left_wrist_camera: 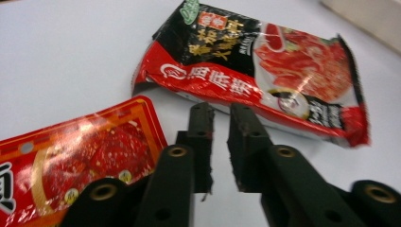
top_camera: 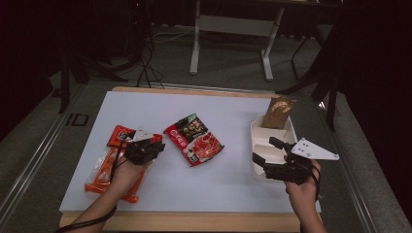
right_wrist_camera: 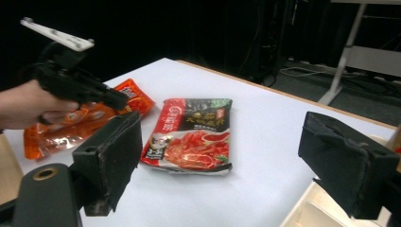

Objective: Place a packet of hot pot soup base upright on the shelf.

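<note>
A red-and-black sauce packet (top_camera: 194, 139) (left_wrist_camera: 265, 71) (right_wrist_camera: 194, 135) lies flat at the table's middle. An orange-red packet (top_camera: 104, 167) (left_wrist_camera: 80, 161) (right_wrist_camera: 71, 127) lies at the left, partly under my left hand. My left gripper (top_camera: 162, 144) (left_wrist_camera: 221, 109) (right_wrist_camera: 118, 101) hovers between the two packets, jaws almost together with a thin gap and nothing in it. My right gripper (top_camera: 265, 150) (right_wrist_camera: 222, 127) stands wide open over the near end of a white compartment tray (top_camera: 286, 132), holding nothing.
A brown packet (top_camera: 278, 112) stands in the tray's far compartment. The tray sits at the table's right edge (right_wrist_camera: 307, 208). White tabletop (top_camera: 223, 184) stretches between the packets and the front edge. A desk frame (top_camera: 228, 29) stands beyond the table.
</note>
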The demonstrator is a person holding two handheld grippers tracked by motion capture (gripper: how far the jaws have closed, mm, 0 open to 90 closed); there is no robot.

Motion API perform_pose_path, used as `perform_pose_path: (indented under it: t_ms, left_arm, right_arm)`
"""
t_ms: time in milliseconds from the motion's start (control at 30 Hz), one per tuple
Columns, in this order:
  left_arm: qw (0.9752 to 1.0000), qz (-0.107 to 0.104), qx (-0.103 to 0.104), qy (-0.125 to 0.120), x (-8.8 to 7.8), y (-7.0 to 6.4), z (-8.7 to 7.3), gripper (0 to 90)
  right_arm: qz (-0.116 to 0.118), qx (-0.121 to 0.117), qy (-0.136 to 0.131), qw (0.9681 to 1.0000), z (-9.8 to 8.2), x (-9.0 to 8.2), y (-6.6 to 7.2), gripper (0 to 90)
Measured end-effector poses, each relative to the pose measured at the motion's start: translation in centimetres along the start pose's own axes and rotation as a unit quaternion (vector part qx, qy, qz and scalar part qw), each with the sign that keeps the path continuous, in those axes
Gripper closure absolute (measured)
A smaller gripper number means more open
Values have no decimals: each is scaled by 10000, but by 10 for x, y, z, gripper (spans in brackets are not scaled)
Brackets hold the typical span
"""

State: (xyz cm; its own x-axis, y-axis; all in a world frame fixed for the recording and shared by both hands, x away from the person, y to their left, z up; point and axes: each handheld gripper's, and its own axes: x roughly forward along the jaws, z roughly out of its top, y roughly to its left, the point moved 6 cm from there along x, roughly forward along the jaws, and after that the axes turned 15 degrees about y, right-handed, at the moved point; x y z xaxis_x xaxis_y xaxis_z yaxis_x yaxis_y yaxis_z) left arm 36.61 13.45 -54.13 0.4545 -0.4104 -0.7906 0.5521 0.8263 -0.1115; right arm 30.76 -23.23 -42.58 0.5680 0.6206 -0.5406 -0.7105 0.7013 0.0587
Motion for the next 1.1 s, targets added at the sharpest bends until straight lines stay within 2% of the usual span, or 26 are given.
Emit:
perform_pose_path:
  t_ms: [67,133,200,267,367,567,733,833,933,1033,1100]
  left_arm:
    - [9999,55,-2,91,6,2,3,832]
    - [9998,-106,-8,143,13,1,6,836]
    - [9995,-79,68,297,21,-1,6,863]
    - [9989,-159,2,442,30,-4,7,888]
    - [9978,-149,18,642,41,-6,9,888]
    - [9964,-181,-18,834,56,-8,17,894]
    - [9962,-95,-52,861,53,-8,23,894]
    - [9961,-152,-134,858,55,-7,21,894]
    - [9960,-111,-171,872,56,-7,22,894]
    - [9953,-23,-95,961,55,-9,21,894]
    - [9949,-56,-86,1008,55,-11,19,894]
  right_arm:
    - [-15,-4,22,10000,0,1,0,141]
    - [21,5,18,10000,-1,2,0,141]
    - [2,-27,49,10000,-2,3,0,141]
    - [45,-24,54,10000,-2,4,1,141]
    - [34,-50,85,9999,-3,6,2,141]
    - [19,-38,104,9999,-4,5,1,142]
    - [-10,-52,92,9999,-4,4,1,142]
    - [8,-45,93,9999,-4,4,1,142]
    - [27,-64,93,9999,-4,4,1,142]
    - [43,-62,92,9999,-4,5,1,142]
    - [47,-55,100,9999,-4,4,1,142]
